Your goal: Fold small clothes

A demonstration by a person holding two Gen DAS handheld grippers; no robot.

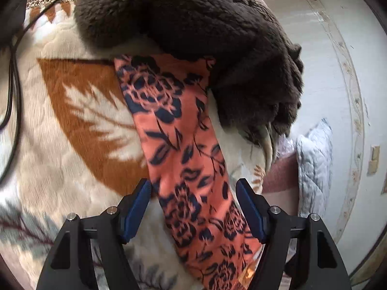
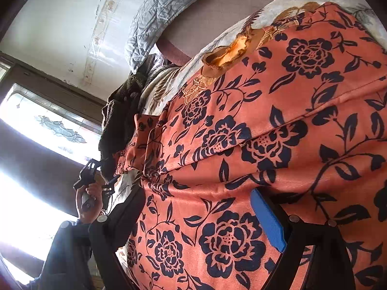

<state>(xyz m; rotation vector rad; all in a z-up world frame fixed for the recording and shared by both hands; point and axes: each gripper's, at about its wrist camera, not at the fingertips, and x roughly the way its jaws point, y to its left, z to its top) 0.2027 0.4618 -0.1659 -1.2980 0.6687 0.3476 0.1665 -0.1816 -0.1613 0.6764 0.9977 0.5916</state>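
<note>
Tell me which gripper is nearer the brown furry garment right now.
Left. The left gripper is open astride the orange floral cloth, with the brown furry garment just ahead of it. The right gripper sits farther off against the floral cloth; its state is unclear.

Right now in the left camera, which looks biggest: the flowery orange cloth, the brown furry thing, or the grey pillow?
Largest to smallest as they look:
1. Brown furry thing
2. Orange cloth, close behind; it runs toward the camera, so nearness may inflate it
3. Grey pillow, far off at the edge
</note>
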